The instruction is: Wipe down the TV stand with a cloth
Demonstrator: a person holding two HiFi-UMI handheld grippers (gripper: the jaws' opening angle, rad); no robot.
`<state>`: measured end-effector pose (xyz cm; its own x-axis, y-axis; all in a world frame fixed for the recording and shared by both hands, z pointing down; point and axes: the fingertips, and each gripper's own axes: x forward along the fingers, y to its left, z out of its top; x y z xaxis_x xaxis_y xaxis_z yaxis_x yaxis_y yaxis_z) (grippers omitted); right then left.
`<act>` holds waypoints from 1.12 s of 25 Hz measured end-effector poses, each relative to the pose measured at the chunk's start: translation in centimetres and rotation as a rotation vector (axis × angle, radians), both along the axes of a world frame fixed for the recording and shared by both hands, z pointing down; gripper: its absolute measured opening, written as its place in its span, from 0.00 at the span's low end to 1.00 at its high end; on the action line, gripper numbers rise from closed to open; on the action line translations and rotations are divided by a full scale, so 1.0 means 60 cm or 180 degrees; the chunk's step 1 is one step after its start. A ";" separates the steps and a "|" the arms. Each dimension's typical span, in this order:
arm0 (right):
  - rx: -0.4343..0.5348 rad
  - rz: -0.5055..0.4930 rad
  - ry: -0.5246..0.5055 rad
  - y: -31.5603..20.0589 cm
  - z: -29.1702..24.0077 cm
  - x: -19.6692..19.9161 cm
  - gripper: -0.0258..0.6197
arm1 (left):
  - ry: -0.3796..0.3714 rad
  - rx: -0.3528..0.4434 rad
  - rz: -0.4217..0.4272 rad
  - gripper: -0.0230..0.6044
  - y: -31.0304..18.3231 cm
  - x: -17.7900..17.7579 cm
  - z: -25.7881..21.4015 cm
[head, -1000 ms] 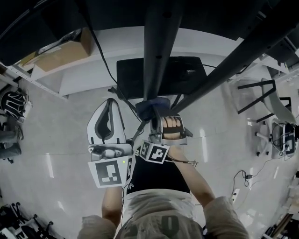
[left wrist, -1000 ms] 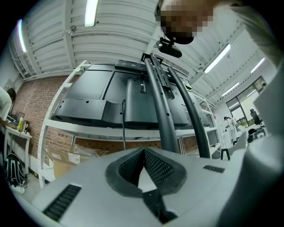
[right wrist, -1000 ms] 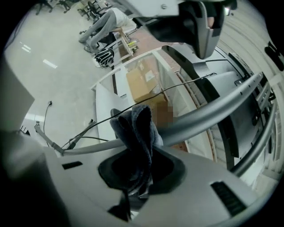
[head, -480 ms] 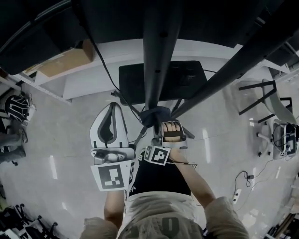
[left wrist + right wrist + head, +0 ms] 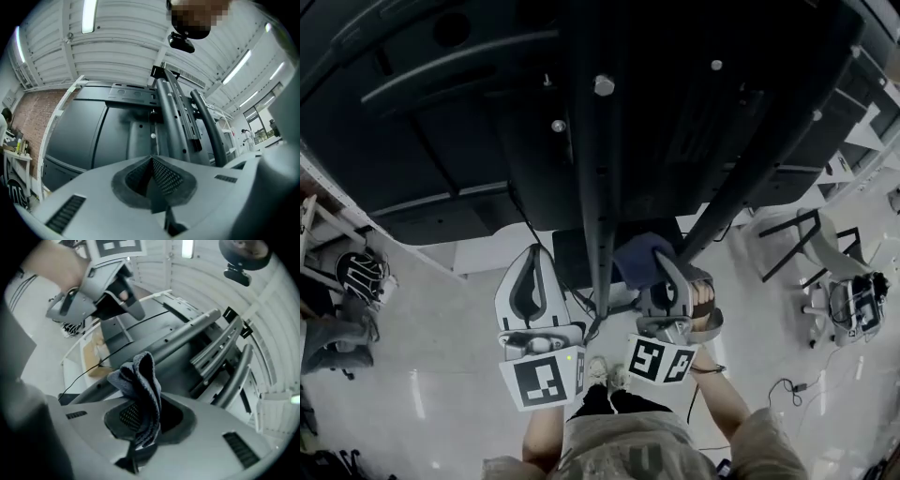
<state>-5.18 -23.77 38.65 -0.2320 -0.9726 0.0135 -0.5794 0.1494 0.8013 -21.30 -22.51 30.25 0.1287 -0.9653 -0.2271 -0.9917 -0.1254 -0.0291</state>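
The TV stand's dark upright column [image 5: 598, 187] runs up to the black back of the TV [image 5: 441, 141]. My right gripper [image 5: 661, 264] is shut on a bunched blue-grey cloth [image 5: 637, 257], held just right of the column. In the right gripper view the cloth [image 5: 140, 380] sticks up out of the shut jaws, with the column [image 5: 187, 336] behind it. My left gripper [image 5: 532, 258] hangs left of the column, shut and holding nothing. Its own view looks up the column [image 5: 176, 117] at the TV back.
The stand's black base plate [image 5: 570, 261] lies on the pale floor below. A slanted brace [image 5: 750, 169] runs right of the column. A black chair frame [image 5: 806, 253] stands at the right, shelving [image 5: 328, 225] at the left. A cardboard box [image 5: 96, 352] sits on a low shelf.
The head view has tilted upward, so the TV's back now fills the top. Both grippers have risen along the column. The cloth has shifted from around the column to its right side.
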 end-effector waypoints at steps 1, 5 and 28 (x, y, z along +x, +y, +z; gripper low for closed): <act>0.0116 0.0016 -0.0094 -0.006 -0.040 0.003 0.13 | 0.0018 0.0045 0.0034 0.06 -0.001 0.007 -0.016; 0.0459 0.0038 -0.0395 -0.013 -0.143 0.007 0.13 | 0.0044 0.0152 0.0202 0.06 -0.001 0.037 -0.052; 0.0795 -0.0011 -0.0535 0.037 -0.226 0.166 0.13 | -0.0024 0.0353 0.0406 0.06 0.027 0.236 -0.096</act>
<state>4.80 -21.55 25.09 -0.2140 -0.9403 -0.2648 -0.7068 -0.0380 0.7063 -7.14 -20.90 24.51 0.2507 -0.9101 -0.3299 -0.9676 -0.2458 -0.0573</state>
